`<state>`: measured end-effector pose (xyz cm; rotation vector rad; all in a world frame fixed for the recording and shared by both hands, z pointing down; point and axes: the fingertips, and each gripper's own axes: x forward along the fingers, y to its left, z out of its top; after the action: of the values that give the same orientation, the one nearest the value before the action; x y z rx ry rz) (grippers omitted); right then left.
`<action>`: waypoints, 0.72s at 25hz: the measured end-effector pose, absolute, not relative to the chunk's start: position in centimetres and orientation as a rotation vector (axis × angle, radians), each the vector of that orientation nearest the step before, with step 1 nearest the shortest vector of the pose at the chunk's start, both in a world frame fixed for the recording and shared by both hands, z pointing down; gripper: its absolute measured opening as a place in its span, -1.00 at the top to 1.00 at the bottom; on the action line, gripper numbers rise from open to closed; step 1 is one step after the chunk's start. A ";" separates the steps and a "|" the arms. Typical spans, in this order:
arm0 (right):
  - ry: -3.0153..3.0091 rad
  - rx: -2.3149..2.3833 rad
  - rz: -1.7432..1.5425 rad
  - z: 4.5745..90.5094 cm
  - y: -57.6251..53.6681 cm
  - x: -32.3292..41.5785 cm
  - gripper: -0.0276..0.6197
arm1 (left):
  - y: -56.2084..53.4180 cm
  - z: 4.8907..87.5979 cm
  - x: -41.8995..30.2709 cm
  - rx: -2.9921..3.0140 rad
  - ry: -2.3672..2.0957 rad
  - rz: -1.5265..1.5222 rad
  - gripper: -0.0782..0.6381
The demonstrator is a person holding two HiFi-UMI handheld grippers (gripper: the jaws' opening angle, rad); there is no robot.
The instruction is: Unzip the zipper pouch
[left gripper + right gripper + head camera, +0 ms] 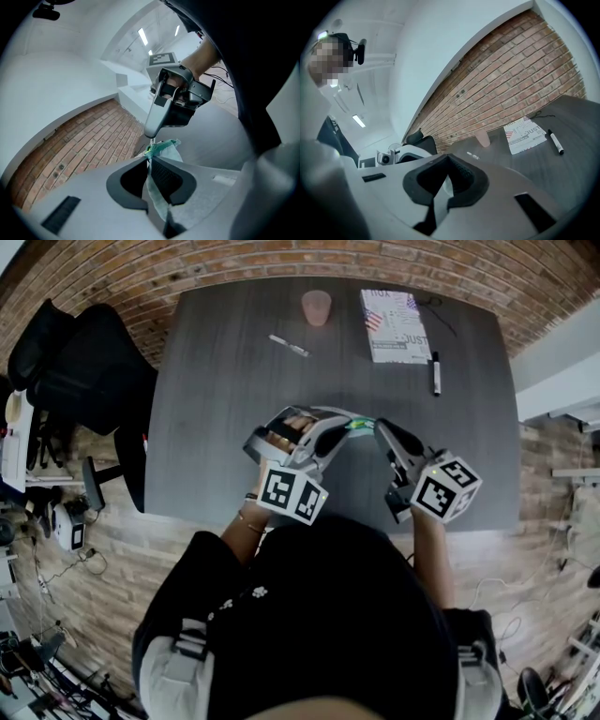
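Zipper pouch (169,150) pinched in left claw (149,160), right claw (151,134) nipping its pull (152,140).

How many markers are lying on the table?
2. A white marker lies left of the pink cup; a black marker lies right of the booklet. Some may be hidden at the near edge.

Dark grey table (234,409) w/ brick wall (281,259) behind, black office chair (84,371) at left, wood floor (122,559), ceiling strip lights (142,35).
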<state>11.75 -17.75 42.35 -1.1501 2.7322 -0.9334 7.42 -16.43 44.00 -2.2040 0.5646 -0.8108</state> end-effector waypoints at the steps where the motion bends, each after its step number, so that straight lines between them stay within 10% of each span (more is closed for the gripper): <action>1: 2.731 -1.151 -0.933 42.4 -17.8 11.8 0.91 | -16.4 44.0 7.4 -2.204 0.566 -0.811 0.70; 18: 2.673 -1.225 -0.929 42.2 -18.2 14.2 0.91 | -16.5 44.1 6.6 -2.235 0.598 -0.812 0.70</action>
<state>14.23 -18.15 42.24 -1.2249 2.6725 -0.9291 6.57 -16.49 44.06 -2.2354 0.5981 -0.8124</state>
